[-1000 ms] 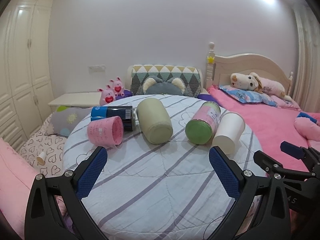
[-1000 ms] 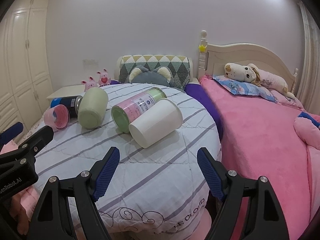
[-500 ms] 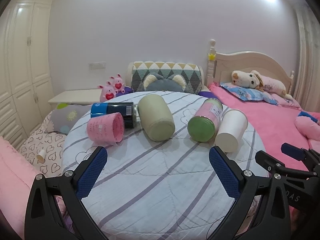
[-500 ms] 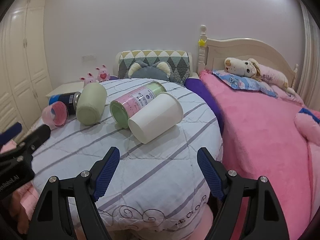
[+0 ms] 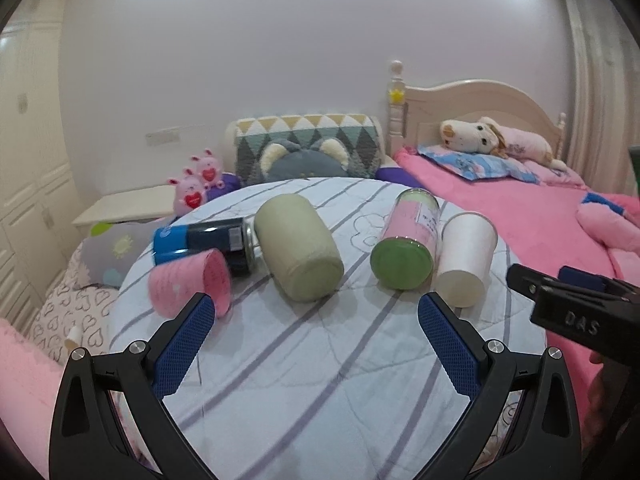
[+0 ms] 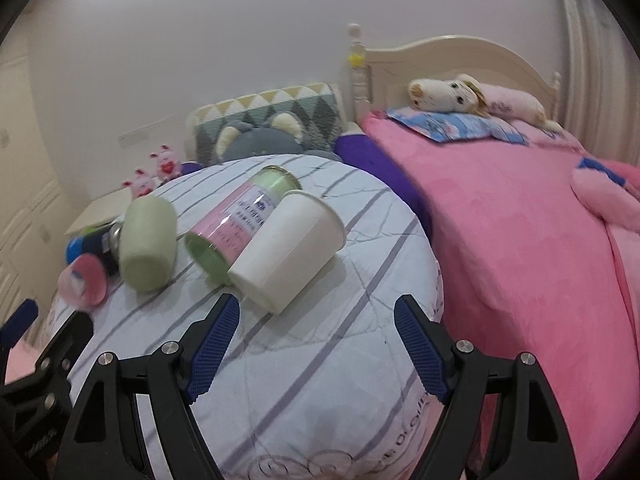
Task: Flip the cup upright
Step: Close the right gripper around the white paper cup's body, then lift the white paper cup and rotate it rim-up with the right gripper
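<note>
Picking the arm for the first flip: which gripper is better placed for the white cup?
Right. The right gripper, open, points at the white cup lying just ahead; the left gripper faces the green cup.

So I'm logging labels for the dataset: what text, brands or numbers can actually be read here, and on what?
"DAS": white letters on the black right gripper, seen from the left wrist.
Partial embroidered lettering on the hanging edge of the striped white quilted table cover: too cut off to read.
Printed label on the pink-and-green lidded jar: too small and blurred.
Print on the pink paper cup: blurred.
</note>
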`<action>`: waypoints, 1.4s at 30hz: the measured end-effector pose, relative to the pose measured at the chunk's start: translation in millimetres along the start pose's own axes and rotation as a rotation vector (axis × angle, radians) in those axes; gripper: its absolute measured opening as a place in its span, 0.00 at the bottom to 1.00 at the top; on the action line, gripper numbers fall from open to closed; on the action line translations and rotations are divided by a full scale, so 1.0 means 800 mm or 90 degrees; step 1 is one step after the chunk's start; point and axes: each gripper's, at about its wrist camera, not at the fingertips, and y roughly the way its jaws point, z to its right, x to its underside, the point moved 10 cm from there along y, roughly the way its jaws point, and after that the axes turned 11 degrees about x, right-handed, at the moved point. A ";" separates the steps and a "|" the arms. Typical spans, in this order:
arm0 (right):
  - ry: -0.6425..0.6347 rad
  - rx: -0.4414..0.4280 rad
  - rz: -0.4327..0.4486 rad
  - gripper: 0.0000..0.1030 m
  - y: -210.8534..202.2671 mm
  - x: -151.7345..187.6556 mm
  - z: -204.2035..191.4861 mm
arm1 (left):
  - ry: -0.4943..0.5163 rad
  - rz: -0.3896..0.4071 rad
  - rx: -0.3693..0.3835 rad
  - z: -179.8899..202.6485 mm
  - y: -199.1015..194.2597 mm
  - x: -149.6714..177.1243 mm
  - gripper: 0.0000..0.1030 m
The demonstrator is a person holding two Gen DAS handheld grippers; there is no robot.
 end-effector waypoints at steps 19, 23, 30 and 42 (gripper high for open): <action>0.159 -0.027 -0.124 0.79 0.087 -0.012 -0.026 | 0.011 -0.102 0.087 -0.017 0.096 -0.035 1.00; 0.167 -0.049 -0.143 0.79 0.103 -0.012 -0.036 | 0.010 -0.117 0.077 -0.019 0.104 -0.032 1.00; 0.186 -0.063 -0.156 0.79 0.121 -0.019 -0.035 | 0.011 -0.143 0.057 -0.022 0.119 -0.032 1.00; 0.132 -0.114 -0.101 0.65 0.106 -0.036 -0.052 | 0.008 -0.151 0.036 -0.025 0.125 -0.035 1.00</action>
